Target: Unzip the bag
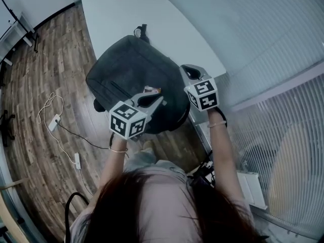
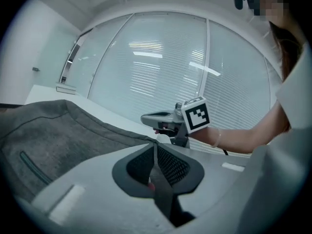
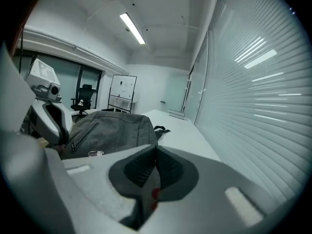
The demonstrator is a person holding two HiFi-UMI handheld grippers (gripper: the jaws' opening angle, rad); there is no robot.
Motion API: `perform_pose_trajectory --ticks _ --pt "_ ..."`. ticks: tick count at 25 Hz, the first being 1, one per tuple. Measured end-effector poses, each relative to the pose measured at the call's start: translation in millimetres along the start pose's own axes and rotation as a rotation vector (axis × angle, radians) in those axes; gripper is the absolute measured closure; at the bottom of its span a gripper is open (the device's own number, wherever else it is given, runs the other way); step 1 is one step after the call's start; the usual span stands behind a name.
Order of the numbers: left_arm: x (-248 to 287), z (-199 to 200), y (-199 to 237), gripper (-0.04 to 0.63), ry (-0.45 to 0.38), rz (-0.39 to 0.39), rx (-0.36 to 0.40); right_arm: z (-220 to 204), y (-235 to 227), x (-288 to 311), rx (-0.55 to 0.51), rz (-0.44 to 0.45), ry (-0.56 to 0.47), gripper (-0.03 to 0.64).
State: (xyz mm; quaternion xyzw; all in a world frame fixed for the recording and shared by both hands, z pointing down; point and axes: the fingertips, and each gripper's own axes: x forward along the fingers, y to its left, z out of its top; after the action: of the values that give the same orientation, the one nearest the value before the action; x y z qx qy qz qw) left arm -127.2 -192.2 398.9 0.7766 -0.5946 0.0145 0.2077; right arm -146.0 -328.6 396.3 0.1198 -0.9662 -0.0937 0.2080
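Note:
A dark grey backpack [image 1: 136, 70] lies on the near end of a white table [image 1: 167, 14], its lower part hanging over the edge toward me. My left gripper [image 1: 158, 98] hovers at the bag's near right side, close to a small pale tag [image 1: 152, 90]. In the left gripper view its jaws [image 2: 155, 147] meet along a thin seam just past the bag's edge [image 2: 48, 135]; I cannot make out anything pinched between them. My right gripper [image 1: 186, 68] sits right of the bag over the table edge, shut and empty [image 3: 156, 150]. A front pocket zip [image 3: 80, 138] shows on the bag.
A glass wall with blinds [image 1: 273, 59] runs close along the right. Cables and a power strip [image 1: 55, 120] lie on the wooden floor at left. A bag strap [image 1: 143, 32] rests on the table beyond the bag. An office chair [image 3: 85, 94] and whiteboard [image 3: 122, 91] stand far off.

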Motion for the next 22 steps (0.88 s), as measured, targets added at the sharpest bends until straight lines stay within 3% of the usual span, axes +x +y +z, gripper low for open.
perform_pose_trajectory --ticks 10,22 --pt "-49.7 13.1 -20.1 0.581 -0.048 0.195 0.044 23.2 59.4 -59.8 -0.010 0.003 -0.113 0.612" --pt "-110.4 27.9 -80.7 0.584 -0.142 0.316 0.144 39.3 100.9 -137.6 -0.013 -0.049 -0.229 0.612"
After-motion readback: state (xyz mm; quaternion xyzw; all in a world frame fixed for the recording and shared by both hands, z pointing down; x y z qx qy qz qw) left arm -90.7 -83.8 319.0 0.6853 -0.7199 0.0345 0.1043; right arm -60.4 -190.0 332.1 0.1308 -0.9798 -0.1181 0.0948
